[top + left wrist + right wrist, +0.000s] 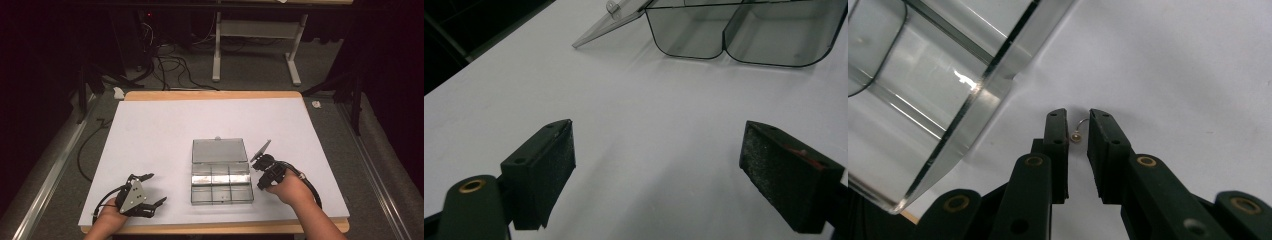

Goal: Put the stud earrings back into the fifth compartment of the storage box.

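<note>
A clear plastic compartment box [221, 201] lies open at the table's middle front, its lid [219, 150] laid back flat behind it. My right gripper [257, 165] is at the box's right edge. In the right gripper view its jaws [1078, 117] stand a narrow gap apart on either side of a small wire hook with a bead [1076, 136] that lies on the white surface beside the box wall [938, 100]. My left gripper [156, 188] rests near the front left, wide open and holding nothing [656, 165], pointed toward the box [744, 35] and its lid [606, 25].
The white table top [160, 130] has a wooden edge along the front and back. Cables [165, 65] and a white stand [217, 55] are on the floor beyond the far edge. A rail [50, 170] runs along the left side.
</note>
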`<action>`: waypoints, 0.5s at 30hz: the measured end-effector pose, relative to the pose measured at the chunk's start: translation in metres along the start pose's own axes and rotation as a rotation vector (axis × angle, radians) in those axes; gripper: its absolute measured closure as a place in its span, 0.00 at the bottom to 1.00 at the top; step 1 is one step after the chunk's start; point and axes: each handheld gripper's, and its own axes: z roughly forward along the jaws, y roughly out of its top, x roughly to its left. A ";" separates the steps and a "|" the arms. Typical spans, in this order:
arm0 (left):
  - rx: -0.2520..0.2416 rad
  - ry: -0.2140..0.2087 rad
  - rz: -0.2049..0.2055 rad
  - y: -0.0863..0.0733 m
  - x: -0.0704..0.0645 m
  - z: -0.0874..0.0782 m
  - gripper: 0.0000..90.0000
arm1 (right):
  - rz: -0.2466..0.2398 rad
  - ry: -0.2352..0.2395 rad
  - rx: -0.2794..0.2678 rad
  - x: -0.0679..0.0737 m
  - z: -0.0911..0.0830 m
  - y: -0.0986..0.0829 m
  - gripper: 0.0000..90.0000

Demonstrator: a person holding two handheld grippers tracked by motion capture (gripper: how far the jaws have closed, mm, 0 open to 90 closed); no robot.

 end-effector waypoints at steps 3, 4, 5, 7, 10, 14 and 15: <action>0.006 -0.002 -0.012 0.000 0.001 0.001 0.17 | -0.012 -0.002 0.002 -0.001 0.003 -0.001 0.89; 0.005 0.002 -0.009 0.000 0.001 0.000 0.17 | -0.006 -0.002 0.002 -0.001 0.003 -0.001 0.89; 0.005 0.002 -0.009 0.000 0.001 0.000 0.17 | -0.006 -0.002 0.002 -0.001 0.003 -0.001 0.89; 0.000 0.000 0.001 0.000 0.000 0.000 0.17 | -0.010 -0.009 -0.006 -0.001 0.003 -0.002 0.91; 0.008 0.002 -0.007 0.000 0.000 0.001 0.17 | -0.020 -0.025 0.000 0.000 0.003 -0.002 0.95; 0.002 0.000 0.000 0.000 0.000 0.000 0.17 | -0.022 -0.024 -0.001 0.000 0.003 -0.002 0.96; 0.005 0.001 -0.008 0.000 0.001 0.001 0.17 | -0.021 -0.025 0.004 0.000 0.002 -0.002 0.96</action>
